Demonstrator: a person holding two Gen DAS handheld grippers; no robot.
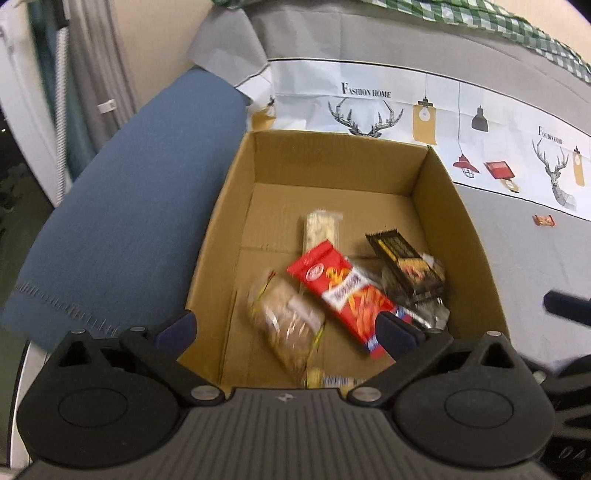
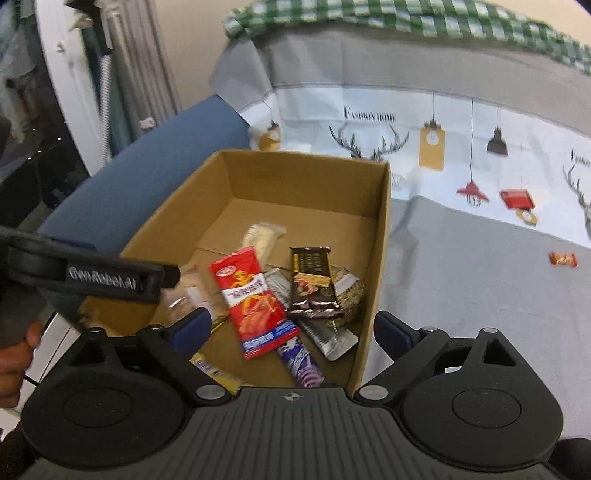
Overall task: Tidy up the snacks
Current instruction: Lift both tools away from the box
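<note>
An open cardboard box (image 1: pixel 236 206) stands on a grey printed cloth. Inside lie a red snack packet (image 1: pixel 343 291), a black chocolate packet (image 1: pixel 406 266), a clear bag of brown biscuits (image 1: pixel 288 321) and a pale bar (image 1: pixel 319 229). My left gripper (image 1: pixel 286 328) hovers open over the box's near side, holding nothing. In the right wrist view the same box (image 2: pixel 380 236) shows the red packet (image 2: pixel 255 299), the black packet (image 2: pixel 312 280), a silver wrapper (image 2: pixel 332 339) and a purple packet (image 2: pixel 303 363). My right gripper (image 2: pixel 291 328) is open and empty, straddling the box's right wall.
One small orange candy (image 2: pixel 563 259) lies loose on the cloth to the right of the box. A blue cushion (image 1: pixel 129 206) borders the box on the left. A green checked cloth (image 2: pixel 369 18) lies at the back. A hand (image 2: pixel 14 354) holds the left gripper's handle.
</note>
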